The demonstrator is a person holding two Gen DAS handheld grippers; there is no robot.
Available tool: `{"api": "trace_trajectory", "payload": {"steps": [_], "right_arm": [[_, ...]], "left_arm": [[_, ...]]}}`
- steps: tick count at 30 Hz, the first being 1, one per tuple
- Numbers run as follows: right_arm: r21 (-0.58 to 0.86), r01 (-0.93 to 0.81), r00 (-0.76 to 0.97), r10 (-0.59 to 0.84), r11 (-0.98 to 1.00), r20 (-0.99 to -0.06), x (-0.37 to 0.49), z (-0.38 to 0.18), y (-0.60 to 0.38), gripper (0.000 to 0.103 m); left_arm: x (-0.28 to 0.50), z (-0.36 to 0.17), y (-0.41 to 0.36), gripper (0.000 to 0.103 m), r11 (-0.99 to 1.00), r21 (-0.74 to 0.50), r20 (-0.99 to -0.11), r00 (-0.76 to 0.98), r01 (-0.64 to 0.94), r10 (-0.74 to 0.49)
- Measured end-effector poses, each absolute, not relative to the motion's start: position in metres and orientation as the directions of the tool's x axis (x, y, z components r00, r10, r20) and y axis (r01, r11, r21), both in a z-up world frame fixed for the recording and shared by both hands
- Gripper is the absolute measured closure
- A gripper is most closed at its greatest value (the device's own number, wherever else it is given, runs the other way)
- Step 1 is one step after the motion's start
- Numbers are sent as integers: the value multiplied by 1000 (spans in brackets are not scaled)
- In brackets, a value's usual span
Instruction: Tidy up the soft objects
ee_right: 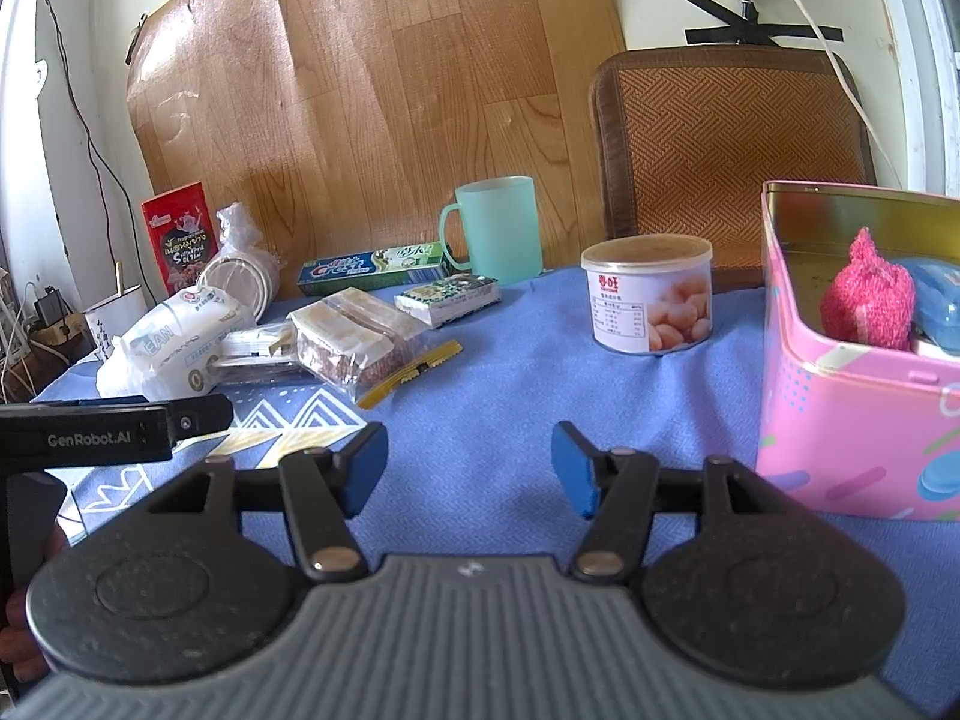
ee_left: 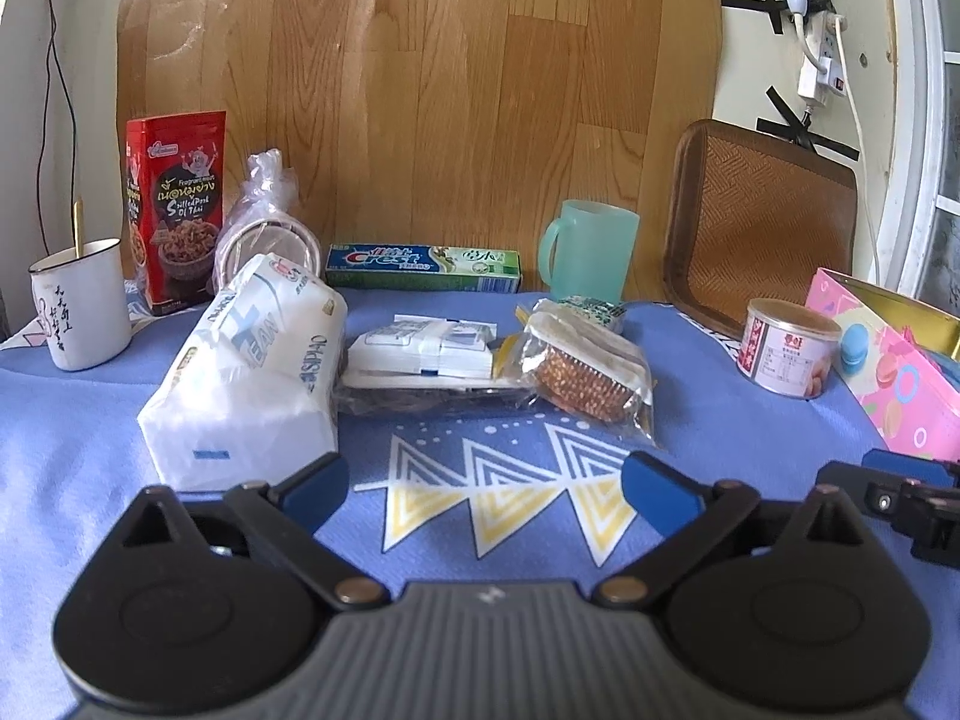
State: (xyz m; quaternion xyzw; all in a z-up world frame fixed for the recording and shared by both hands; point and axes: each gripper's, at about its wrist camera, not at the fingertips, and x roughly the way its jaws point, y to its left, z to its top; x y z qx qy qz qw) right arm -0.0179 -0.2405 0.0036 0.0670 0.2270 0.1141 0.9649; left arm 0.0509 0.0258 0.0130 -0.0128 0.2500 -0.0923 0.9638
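On the blue cloth [ee_left: 90,456], low and near the front edge, left gripper [ee_left: 489,489] hovers with jaws spread wide, nothing between the blue pads. White tissue pack [ee_left: 252,372] lies just beyond its left finger, apart from it. Right of the pack: flat stack of small white packets [ee_left: 420,348] in clear wrap, then a bagged brush [ee_left: 585,372], the three close together in a row. Toothpaste box [ee_left: 423,267] and pale green mug [ee_left: 591,252] stand behind them against the wood-grain panel [ee_left: 450,90]. Red snack box [ee_left: 174,210] and white enamel cup [ee_left: 84,306] at far left.

Right gripper [ee_right: 471,468] sits released too, jaws partly apart over bare cloth, gripping nothing. Beside it to the right, pink tin [ee_right: 852,432] stands open; inside, a pink knitted scrubber [ee_right: 867,294] next to a blue item, only partly visible. Small can [ee_right: 651,294] stands between tin and clutter.
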Motion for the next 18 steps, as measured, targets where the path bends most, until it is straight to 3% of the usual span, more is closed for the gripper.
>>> {"api": "trace_trajectory", "payload": {"steps": [18], "right_arm": [[182,-192,871,252,965,-422,-18,3,-241,37]], "left_arm": [[48,14,27,0,986,-51,-450,878,156,-162]]}}
